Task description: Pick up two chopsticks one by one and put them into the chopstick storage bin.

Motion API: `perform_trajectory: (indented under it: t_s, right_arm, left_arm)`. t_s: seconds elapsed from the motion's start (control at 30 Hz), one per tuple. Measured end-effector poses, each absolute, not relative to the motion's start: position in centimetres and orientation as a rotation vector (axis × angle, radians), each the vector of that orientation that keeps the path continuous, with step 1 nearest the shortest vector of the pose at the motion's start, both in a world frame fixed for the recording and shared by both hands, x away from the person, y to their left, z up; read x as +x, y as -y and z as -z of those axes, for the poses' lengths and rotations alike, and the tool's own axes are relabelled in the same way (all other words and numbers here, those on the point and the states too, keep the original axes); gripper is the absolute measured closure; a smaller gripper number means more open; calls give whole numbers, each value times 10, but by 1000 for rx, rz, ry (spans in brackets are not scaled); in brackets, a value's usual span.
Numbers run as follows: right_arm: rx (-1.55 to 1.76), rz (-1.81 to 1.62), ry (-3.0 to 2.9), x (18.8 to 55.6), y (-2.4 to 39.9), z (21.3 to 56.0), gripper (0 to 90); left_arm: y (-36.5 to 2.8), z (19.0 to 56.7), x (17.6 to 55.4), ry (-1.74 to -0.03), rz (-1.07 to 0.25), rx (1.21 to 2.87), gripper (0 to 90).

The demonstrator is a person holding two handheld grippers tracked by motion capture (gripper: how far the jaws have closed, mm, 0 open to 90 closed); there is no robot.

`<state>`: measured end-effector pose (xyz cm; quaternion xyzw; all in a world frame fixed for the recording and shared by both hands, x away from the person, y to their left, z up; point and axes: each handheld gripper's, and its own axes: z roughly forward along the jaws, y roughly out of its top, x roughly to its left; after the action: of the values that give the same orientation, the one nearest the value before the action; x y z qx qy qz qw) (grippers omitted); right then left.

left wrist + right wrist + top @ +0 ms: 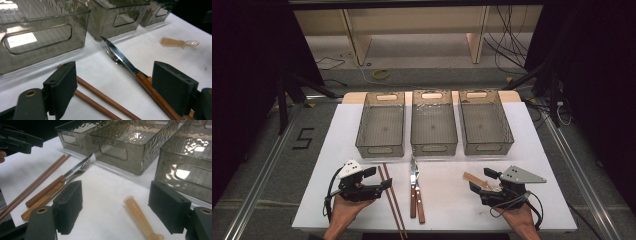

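A pair of brown chopsticks (390, 200) lies on the white table (442, 215), and to their right a wooden-handled knife (413, 192) and fork (419, 200) lie side by side. An amber-handled plastic spoon (474, 179) rests further right. My left gripper (379, 178) hovers open just left of the chopsticks; in the left gripper view the chopsticks (100, 97) and knife (120, 56) lie between its jaws (112, 75). My right gripper (483, 181) is open at the spoon, and the spoon handle (138, 213) lies on the table between the pads, touching neither.
Three smoky clear bins stand in a row at the back: left (381, 125), middle (433, 122), right (484, 122). All three are empty. The table's front edge runs just behind both hands. The left gripper (17, 141) shows in the right gripper view, top left.
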<state>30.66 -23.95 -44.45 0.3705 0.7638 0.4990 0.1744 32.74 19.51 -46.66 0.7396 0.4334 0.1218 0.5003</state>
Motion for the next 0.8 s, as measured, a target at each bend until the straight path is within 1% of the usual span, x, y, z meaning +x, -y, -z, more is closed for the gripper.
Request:
perform_trajectory:
  t_s: [0.27, 0.37, 0.57, 0.67, 0.7, 0.8]
  right_arm:
    - [1051, -1411, -2172, 307, 239, 445, 282]
    - [1053, -1411, -2174, 308, 239, 445, 282]
    - [1057, -1413, -2177, 308, 239, 445, 282]
    - [1059, -1413, -2181, 309, 239, 445, 283]
    - [1059, -1413, -2183, 309, 239, 446, 283]
    - [1059, -1412, -2187, 309, 238, 446, 284]
  left_arm:
    - [-191, 460, 330, -1153, -311, 1864, 225]
    - [-189, 456, 333, -1222, -283, 1914, 230]
    - [-187, 454, 335, -1281, -229, 1974, 237]
    - [-186, 455, 337, -1291, -221, 2000, 258]
    - [-184, 457, 340, -1308, -193, 2034, 262]
    - [-180, 461, 342, -1318, -173, 2093, 285]
